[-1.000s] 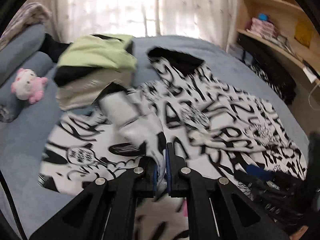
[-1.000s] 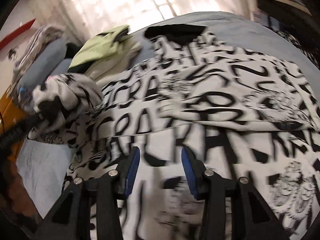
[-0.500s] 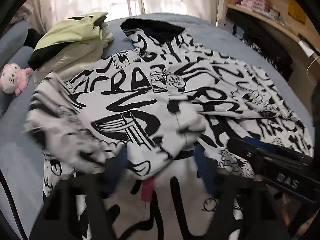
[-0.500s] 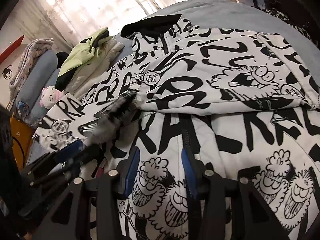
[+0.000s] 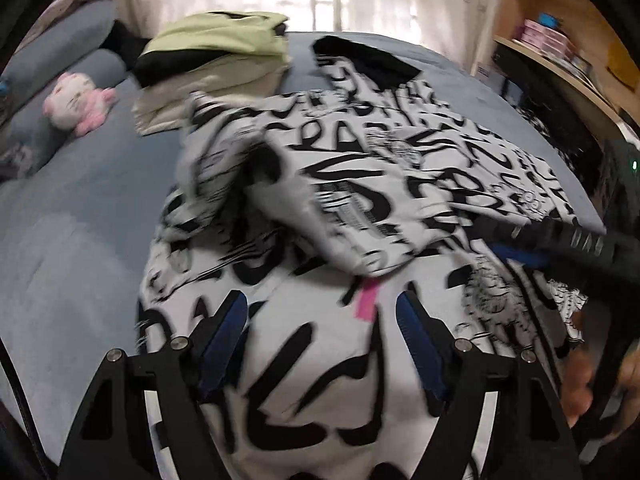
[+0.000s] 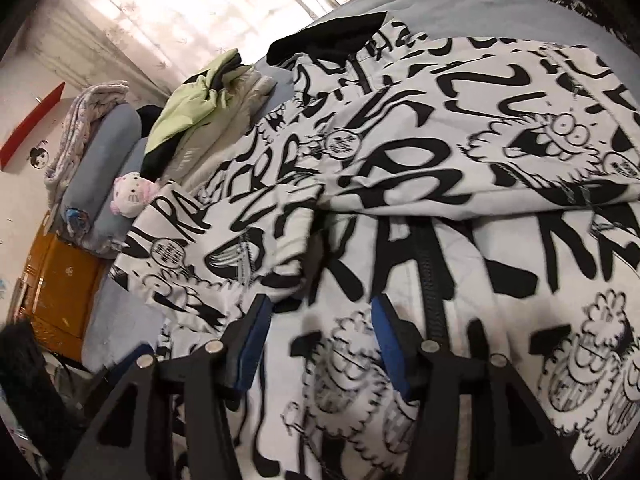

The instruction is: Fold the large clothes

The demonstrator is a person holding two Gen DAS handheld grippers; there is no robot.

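your left tongs [image 5: 320,320] hang wide apart above the black-and-white printed jacket [image 5: 400,168], gripping nothing. your right tongs [image 6: 316,320] are wide too, empty, just over its zipper front. the jacket lies spread on the blue bed [image 5: 80,220], one sleeve folded across its middle, beside a stack of folded clothes [image 5: 212,52].

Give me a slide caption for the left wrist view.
Open left gripper above the graffiti-print jacket on the bed.

Jacket [image 5: 360,184] white w/ black graffiti print; bed [image 5: 72,240] blue; plush [image 5: 76,100] pink/white
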